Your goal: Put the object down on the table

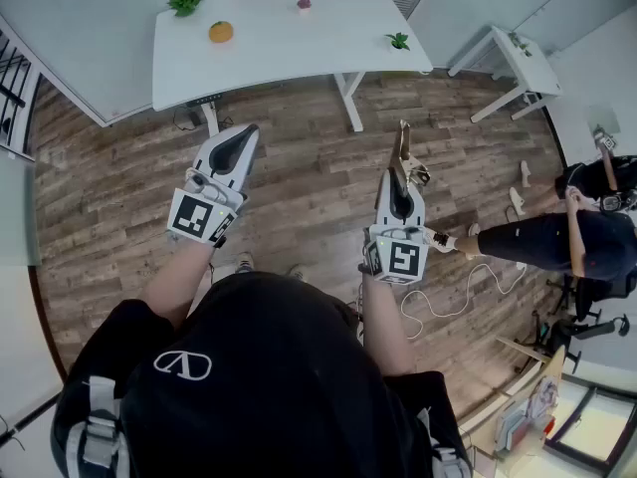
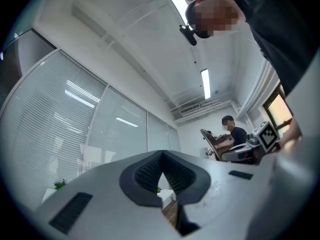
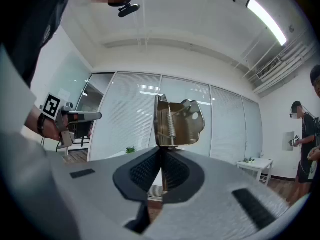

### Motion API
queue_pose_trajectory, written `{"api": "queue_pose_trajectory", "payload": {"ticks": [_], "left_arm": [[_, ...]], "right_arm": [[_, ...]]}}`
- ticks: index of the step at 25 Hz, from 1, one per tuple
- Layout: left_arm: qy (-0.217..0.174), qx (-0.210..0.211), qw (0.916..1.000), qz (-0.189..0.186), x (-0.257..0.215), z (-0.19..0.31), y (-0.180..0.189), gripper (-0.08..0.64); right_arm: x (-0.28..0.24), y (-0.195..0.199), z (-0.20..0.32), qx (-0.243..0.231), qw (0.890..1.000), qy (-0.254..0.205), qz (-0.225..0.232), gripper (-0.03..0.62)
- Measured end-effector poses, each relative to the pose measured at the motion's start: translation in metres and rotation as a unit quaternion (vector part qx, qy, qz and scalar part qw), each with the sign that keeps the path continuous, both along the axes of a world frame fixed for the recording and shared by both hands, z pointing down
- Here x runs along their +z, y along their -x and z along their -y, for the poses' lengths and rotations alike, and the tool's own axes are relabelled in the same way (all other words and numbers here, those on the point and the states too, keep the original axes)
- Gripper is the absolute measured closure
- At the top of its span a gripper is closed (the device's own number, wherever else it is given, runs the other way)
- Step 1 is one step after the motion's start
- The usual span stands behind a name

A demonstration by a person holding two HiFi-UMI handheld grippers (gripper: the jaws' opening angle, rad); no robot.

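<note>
My right gripper (image 1: 401,179) (image 3: 161,151) is shut on a brass-coloured metal clip with a spring (image 3: 177,119). The clip (image 1: 403,152) sticks up past the fingertips, above the wooden floor and short of the table. My left gripper (image 1: 242,135) (image 2: 162,156) is shut with nothing in it and also hangs over the floor. The white table (image 1: 289,53) stands ahead of both grippers. It carries an orange (image 1: 221,32), a green plant (image 1: 185,0), a small pink thing (image 1: 304,5) and a second small plant (image 1: 398,40).
A second white table (image 1: 518,63) stands at the right. A person in dark clothes (image 1: 582,242) is at the far right, near an office chair. A white cable (image 1: 448,302) lies on the floor by my right side. Glass partitions with blinds (image 3: 150,124) line the room.
</note>
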State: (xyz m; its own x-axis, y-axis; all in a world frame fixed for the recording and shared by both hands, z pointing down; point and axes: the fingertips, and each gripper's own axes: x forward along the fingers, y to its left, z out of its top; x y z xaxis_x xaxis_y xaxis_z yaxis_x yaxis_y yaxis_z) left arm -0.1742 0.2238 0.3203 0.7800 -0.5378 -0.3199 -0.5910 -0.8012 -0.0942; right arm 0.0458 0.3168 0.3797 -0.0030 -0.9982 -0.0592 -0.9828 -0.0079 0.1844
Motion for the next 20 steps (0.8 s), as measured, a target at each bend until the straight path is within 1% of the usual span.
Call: {"api": "queue_pose_trajectory", "payload": {"ticks": [7,12,20], "left_arm": [[0.002,0.004,1.0,0.002,0.001,-0.003,-0.002,0.555],[0.005,0.008,1.0,0.001,0.002,-0.006,-0.005,0.555],[0.004,0.001,1.0,0.003,0.004,-0.004,-0.013,0.555]], "right_arm": [[0.001,0.001,-0.001,0.0,1.0,0.0,-0.001,0.584],[-0.001,0.003,-0.005,-0.026,0.999,-0.01,0.036,0.583],[-0.007,-0.004,-0.001,-0.028,0.999,-0.019,0.024,0.584]]}}
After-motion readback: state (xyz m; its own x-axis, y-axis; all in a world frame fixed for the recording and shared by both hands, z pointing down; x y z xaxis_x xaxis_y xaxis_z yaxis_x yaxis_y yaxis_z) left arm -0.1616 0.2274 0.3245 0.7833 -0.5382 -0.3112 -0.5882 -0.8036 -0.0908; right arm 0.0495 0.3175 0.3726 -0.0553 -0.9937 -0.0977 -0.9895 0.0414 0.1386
